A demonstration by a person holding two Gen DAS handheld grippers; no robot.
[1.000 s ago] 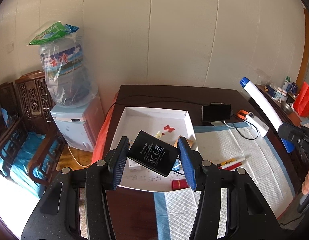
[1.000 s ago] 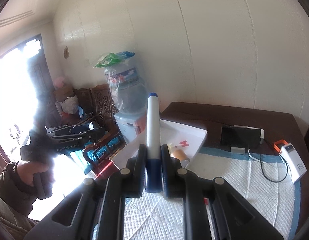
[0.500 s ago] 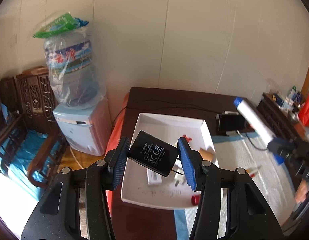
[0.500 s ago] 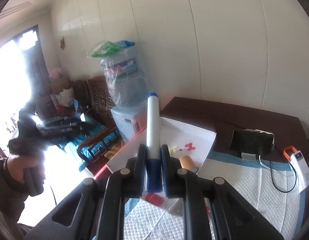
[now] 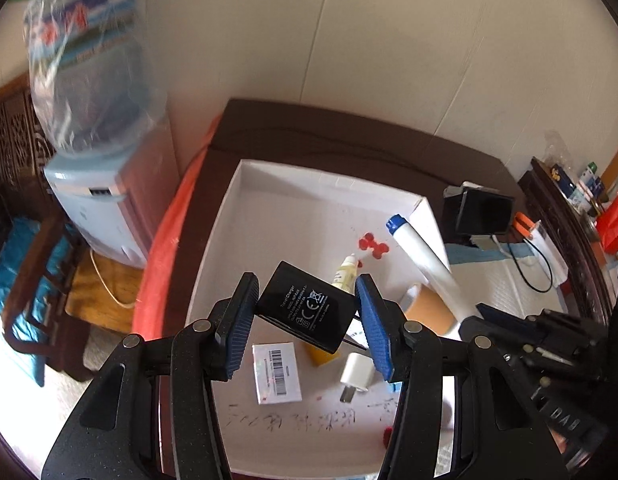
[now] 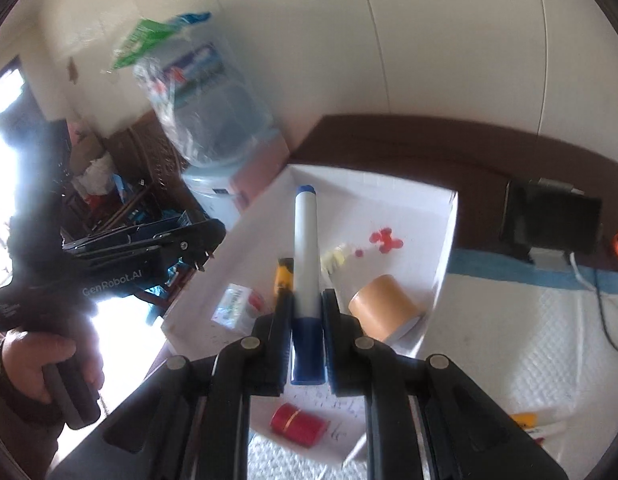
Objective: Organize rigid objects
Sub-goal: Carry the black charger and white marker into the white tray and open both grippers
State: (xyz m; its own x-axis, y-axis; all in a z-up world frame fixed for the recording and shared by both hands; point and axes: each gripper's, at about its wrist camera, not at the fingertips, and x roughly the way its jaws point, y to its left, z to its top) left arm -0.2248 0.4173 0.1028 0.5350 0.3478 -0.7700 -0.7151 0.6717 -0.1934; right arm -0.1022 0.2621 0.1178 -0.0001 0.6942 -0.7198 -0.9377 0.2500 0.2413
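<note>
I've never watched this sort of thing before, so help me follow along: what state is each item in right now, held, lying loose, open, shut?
left gripper: shut on the black charger.
black charger: held tilted above the tray.
right gripper: shut on the white tube.
white tube: held by its blue base, pointing over the tray.
white tray: open, holding small items.
brown tape roll: lying in the tray.
white plug: lying loose in the tray.
red cap: lying on its side.

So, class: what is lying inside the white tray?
Inside the white tray: a barcoded white box, a white plug, a small yellowish bottle, red pieces, and a tan roll. The held black charger hides part of a yellow item beneath it.
</note>
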